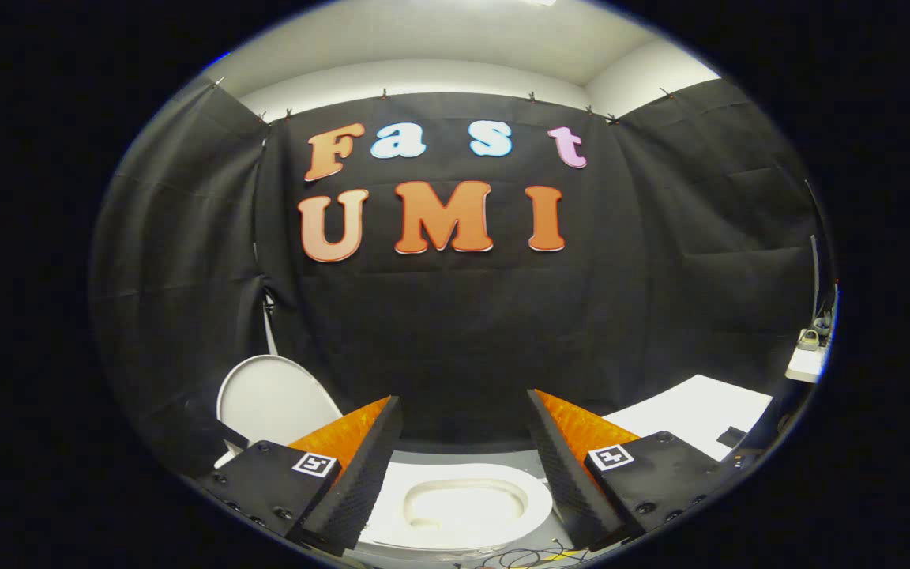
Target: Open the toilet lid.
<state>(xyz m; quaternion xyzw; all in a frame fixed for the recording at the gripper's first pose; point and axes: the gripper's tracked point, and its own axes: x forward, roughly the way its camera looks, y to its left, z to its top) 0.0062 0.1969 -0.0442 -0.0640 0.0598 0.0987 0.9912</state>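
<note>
We hold the hand-held gripper (463,442) spread wide and empty above the toilet seat (467,506), the toilet lid (273,399) seemingly raised beyond the left finger, so we'd confirm it stands fully upright.

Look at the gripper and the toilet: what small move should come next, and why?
Probably draw the gripper back and hold it open. The lid already stands raised to the left of the seat, and the seat ring and bowl lie uncovered between the spread fingers, which grip nothing, so the opening looks done.
</note>
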